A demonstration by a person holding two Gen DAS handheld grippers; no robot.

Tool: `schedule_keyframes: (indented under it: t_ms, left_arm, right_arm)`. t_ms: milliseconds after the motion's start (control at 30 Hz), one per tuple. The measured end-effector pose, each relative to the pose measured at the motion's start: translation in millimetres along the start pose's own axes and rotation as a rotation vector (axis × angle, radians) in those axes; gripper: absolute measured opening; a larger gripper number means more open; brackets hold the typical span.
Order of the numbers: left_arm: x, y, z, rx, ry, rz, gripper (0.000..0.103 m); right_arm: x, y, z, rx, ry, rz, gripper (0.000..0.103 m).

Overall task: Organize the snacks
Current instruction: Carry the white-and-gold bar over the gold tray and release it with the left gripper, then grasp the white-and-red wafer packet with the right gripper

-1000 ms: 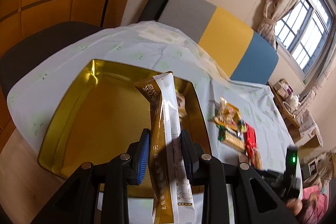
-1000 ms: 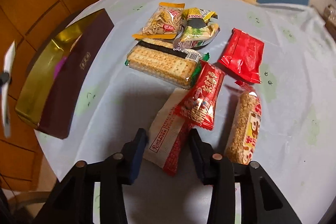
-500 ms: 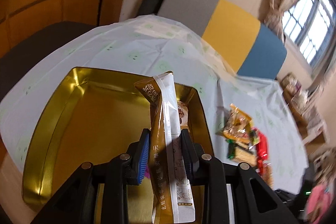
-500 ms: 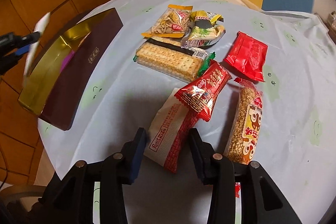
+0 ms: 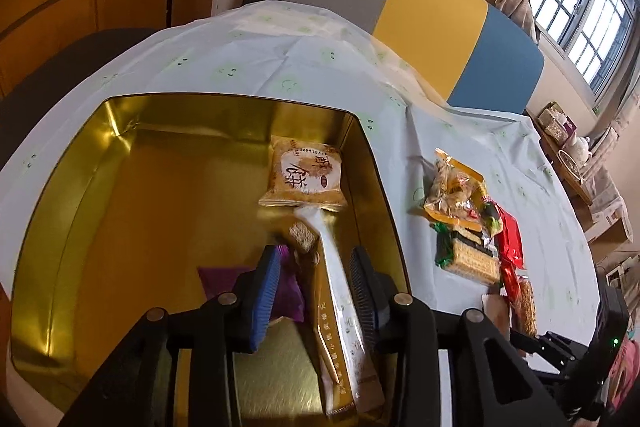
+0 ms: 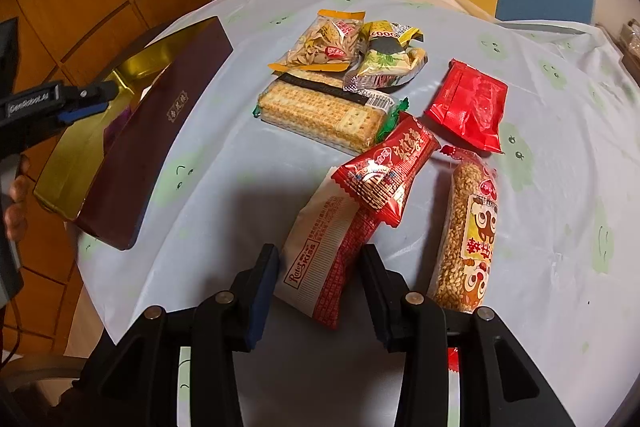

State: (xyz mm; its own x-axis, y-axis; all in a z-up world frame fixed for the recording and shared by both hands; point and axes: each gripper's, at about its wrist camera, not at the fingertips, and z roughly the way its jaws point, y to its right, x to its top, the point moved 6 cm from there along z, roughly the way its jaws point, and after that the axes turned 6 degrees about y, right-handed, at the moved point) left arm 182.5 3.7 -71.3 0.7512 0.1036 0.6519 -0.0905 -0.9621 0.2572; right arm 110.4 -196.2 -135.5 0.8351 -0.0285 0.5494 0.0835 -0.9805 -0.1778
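The left gripper (image 5: 316, 291) points steeply down over the gold tin (image 5: 72, 187), its jaws just opening, pads apart. The right gripper (image 6: 320, 285) hangs angled down beside that tin, jaws part open, touching nothing.

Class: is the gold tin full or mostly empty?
Mostly empty. The gold tin holds just a few packets near its right wall; most of the floor is bare.

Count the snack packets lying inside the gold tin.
3, maybe more hidden: a beige square packet by the far wall, a purple packet near the left gripper, a white-gold stick packet between its jaws.

Each black gripper (image 5: 314, 297) carries blue ribbed pads (image 6: 262, 291) and silver screws.
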Motion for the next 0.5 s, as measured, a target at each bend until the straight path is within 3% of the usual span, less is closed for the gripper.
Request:
schedule_keyframes:
  t_ms: [233,500]
  left_arm:
    - [-8.4,-10.9,-29.3,0.048,0.031,-0.013,0.037]
    - [-29.2,-26.8,-43.9,0.074,0.010,-0.041,0.037]
  right_arm:
    - [-1.0,-2.3,-1.0,-0.021,-0.004,-0.011,0.042]
    - [-7.9,-10.4,-7.1,-0.004,-0.013,-0.016,0.041]
